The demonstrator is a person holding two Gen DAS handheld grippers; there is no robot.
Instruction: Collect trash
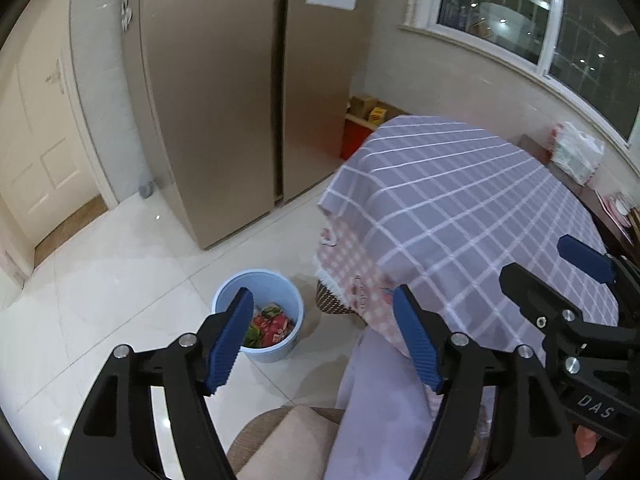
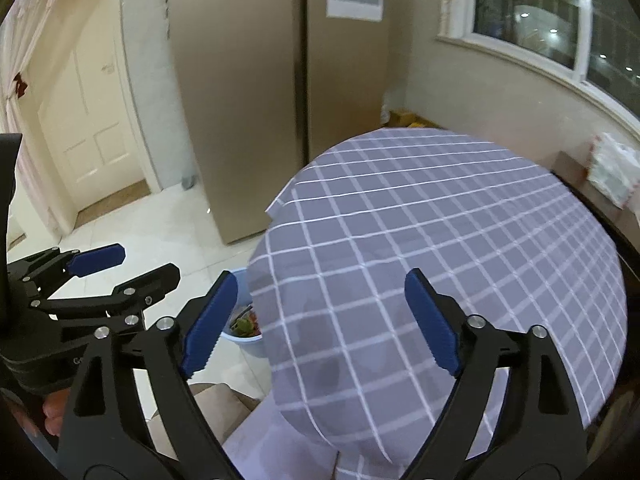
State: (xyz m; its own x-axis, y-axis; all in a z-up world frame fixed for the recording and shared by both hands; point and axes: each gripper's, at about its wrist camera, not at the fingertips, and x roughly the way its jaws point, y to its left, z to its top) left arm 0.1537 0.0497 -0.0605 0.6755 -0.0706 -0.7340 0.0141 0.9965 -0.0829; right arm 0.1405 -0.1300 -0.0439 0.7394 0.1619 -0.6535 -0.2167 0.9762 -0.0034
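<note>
— While the left gripper (image 1: 324,336) is held above the floor, how are its jaws set?

— They are spread wide, and nothing is caught between the blue pads (image 1: 230,342). The right gripper (image 2: 320,320) is likewise parted and empty, held over the checked tablecloth (image 2: 460,240).

— Where is the trash seen?

— Red and green wrappers (image 1: 270,326) are seen inside the blue bin (image 1: 280,344), which stands upright on the tiled floor (image 1: 120,280), its mouth turned upward. Its long axis is vertical. It is placed just beside the table's edge, partly hidden behind the left pad.

— And further out?

— A tan fridge (image 1: 224,100) is seen beyond the bin, a white door (image 1: 44,140) to its left, and a window (image 1: 540,12) above the table.
</note>
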